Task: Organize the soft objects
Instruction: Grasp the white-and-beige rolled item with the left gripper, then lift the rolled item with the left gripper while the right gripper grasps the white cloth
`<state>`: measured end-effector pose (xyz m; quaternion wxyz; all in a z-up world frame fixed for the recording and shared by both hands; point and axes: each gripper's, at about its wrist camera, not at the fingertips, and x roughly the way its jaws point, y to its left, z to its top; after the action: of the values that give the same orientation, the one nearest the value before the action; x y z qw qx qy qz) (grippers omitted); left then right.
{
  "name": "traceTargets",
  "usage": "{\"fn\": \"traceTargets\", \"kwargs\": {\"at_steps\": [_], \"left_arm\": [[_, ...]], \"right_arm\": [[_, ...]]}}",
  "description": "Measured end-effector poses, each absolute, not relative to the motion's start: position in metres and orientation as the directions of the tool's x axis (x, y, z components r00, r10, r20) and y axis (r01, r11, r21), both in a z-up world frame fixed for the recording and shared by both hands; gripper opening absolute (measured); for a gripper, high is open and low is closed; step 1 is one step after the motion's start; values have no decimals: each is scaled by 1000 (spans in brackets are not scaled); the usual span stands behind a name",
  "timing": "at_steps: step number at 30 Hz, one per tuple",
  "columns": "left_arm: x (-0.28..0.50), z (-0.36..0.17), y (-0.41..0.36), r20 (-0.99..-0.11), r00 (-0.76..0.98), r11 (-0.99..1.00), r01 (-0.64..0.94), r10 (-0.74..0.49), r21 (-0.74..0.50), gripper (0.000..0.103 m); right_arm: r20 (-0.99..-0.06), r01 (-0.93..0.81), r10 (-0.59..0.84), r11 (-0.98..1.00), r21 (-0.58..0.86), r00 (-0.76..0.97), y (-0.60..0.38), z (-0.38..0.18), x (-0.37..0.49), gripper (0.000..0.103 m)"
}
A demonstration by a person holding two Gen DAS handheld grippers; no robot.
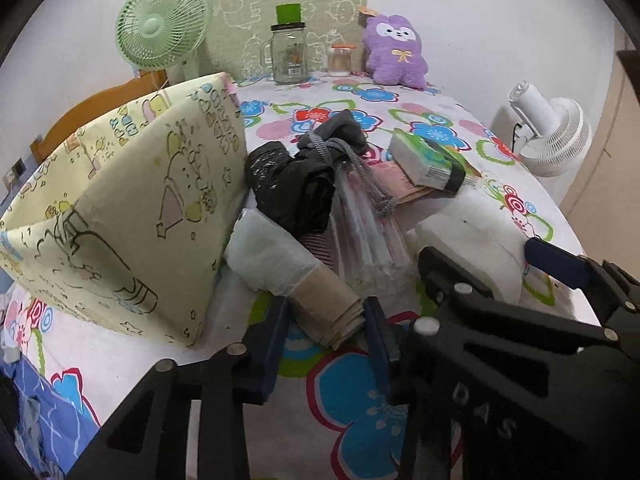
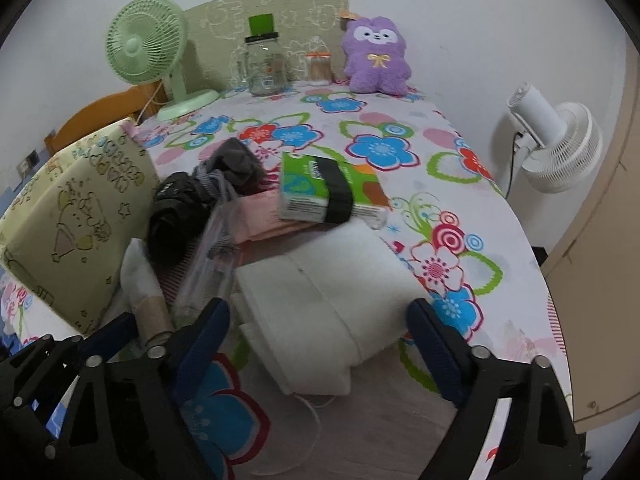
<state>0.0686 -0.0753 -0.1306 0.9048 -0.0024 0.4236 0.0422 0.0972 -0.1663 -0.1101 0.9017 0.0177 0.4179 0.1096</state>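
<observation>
Yellow cushion just beside cardboard roll, black bag behind.

A green fan, glass jar and white fan stand at the table's edges.

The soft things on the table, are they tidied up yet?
Not yet. Nothing looks put away: the black bag, grey pouch and tissue pack lie in one heap. In hand: the left tongs pinch the paper roll, while the right tongs straddle the white folded cloth, open. All sorting remains.
</observation>
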Motion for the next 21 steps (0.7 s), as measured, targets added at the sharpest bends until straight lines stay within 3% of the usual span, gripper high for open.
{"fn": "traceTargets", "kwargs": {"at_steps": [5,11,14,21], "left_arm": [[70,-131,-79,-766,638,997,-57,76,51,31],[68,-129,-81,-771,633,997,-36,72,64,11],[67,-129,-78,-773,629,997,-44,79,66,6],[62,-127,-71,-783,616,997,-61,82,56,3]], "right_arm": [[-763,-166,196,979,118,616,-169,-113,97,74],[-765,-161,177,982,97,619,-169,-110,93,54],[-763,-162,171,983,88,623,-168,-108,90,47],[-762,-170,203,978,123,615,-167,-103,83,45]]}}
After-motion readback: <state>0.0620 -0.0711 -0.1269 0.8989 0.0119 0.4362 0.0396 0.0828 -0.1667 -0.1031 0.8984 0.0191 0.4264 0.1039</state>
